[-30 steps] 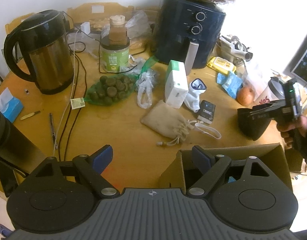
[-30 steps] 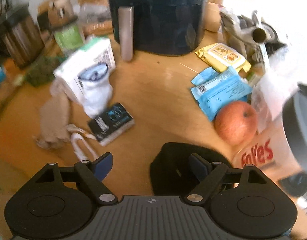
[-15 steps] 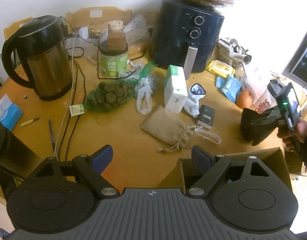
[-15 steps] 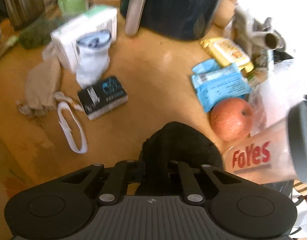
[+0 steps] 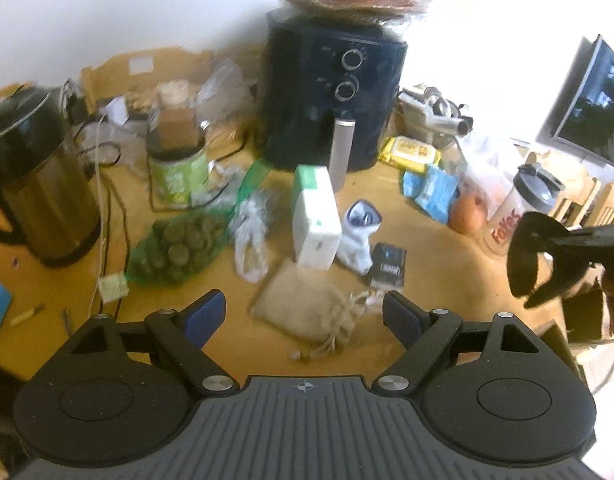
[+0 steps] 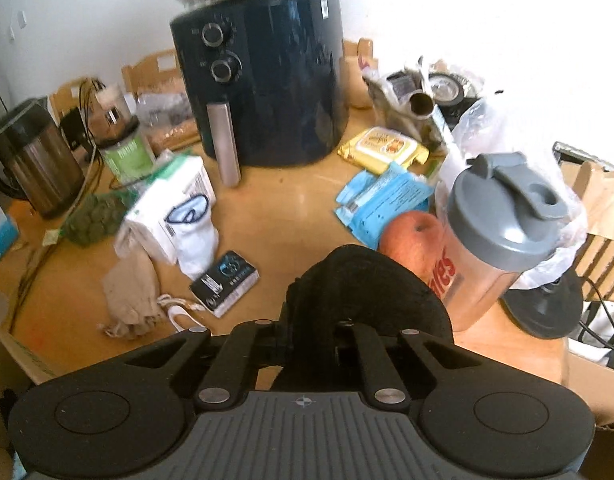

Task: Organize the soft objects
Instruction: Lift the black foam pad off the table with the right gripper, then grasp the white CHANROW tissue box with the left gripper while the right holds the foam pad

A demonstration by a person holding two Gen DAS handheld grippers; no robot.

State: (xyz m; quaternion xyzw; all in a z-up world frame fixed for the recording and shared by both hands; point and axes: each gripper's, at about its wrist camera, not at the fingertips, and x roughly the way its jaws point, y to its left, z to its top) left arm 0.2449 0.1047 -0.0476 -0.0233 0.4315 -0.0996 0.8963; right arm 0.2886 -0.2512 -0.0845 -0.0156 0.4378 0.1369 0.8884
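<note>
My right gripper [image 6: 311,320] is shut on a black soft cloth item [image 6: 367,280] and holds it above the wooden table [image 6: 299,208]. In the left wrist view that black item [image 5: 525,264] hangs in the air at the far right, clamped in the right gripper [image 5: 547,246]. My left gripper [image 5: 303,314] stands open and empty over a beige drawstring pouch [image 5: 299,300], well clear of it. A white sock [image 5: 357,236] lies beside the white box [image 5: 315,216]. The pouch [image 6: 131,292] and sock [image 6: 195,236] also show in the right wrist view.
A dark air fryer [image 5: 331,96] stands at the back and a kettle [image 5: 35,184] at the left. A green net bag [image 5: 175,248], a small dark box [image 5: 389,266], an apple [image 6: 413,240] and a shaker bottle [image 6: 495,232] crowd the table. Part of a cardboard box [image 5: 583,312] shows at the right edge.
The right gripper closed on the black cloth item and lifted it off the table. The left gripper, still open, shifted over toward the beige pouch.
</note>
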